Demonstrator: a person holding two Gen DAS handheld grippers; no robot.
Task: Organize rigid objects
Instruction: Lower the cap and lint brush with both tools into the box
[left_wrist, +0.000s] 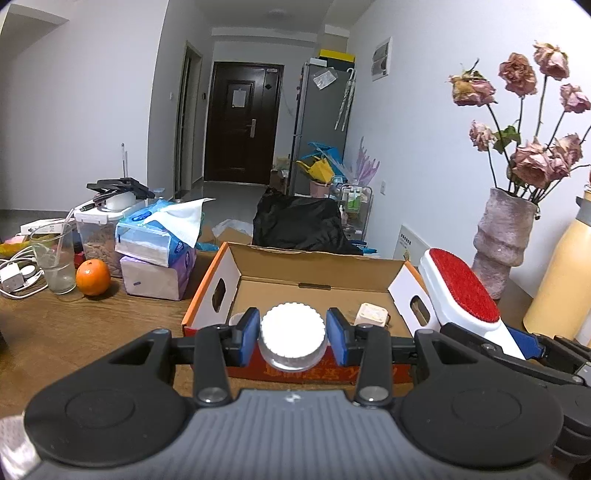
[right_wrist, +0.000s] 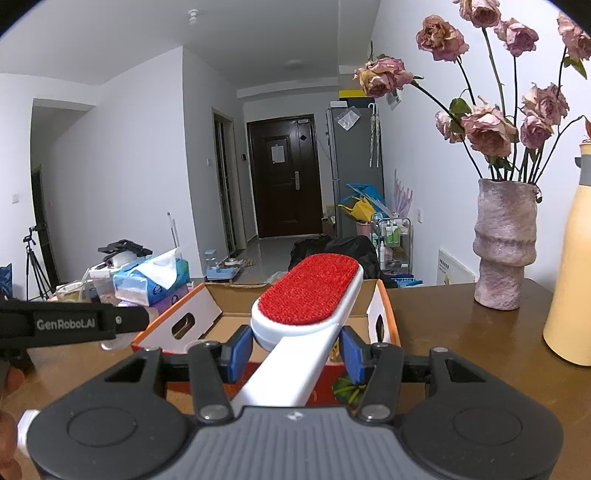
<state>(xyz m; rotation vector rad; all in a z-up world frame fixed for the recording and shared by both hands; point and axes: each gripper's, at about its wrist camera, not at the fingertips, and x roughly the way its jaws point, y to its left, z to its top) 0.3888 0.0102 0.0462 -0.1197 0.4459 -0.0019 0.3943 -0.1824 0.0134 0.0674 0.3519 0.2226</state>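
My left gripper is shut on a small clear jar with a white ribbed lid, held just above the near edge of an open cardboard box. A small cream square object lies inside the box. My right gripper is shut on the white handle of a lint brush with a red pad. The brush head points over the box. In the left wrist view the brush hovers by the box's right wall.
On the wooden table stand tissue packs, an orange and a glass to the left. A vase of dried roses and a tall yellow bottle stand to the right.
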